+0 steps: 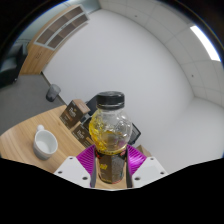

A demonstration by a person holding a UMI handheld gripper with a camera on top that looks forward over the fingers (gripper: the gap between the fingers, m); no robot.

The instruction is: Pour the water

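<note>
The hand-held gripper (111, 165) pinches the capped bottle (110, 132) upright between its pads, lifted for carrying; the white cup (45, 144) waits near the desk (20, 140) edge, apparently to receive water.

The bottle (110, 135) hides its own base: the lower part sinks between the purple pads (88, 160) of the gripper (110, 165) and is cut off where the view ends. The label on its lower half is too small to read. Whether both pads press on the bottle cannot be told (the contact is masked by the bottle itself). Behind it, dark objects (78, 114) on the desk (20, 145) are partly covered and cannot be identified. The inside of the white cup (45, 142) is too small to judge.
</note>
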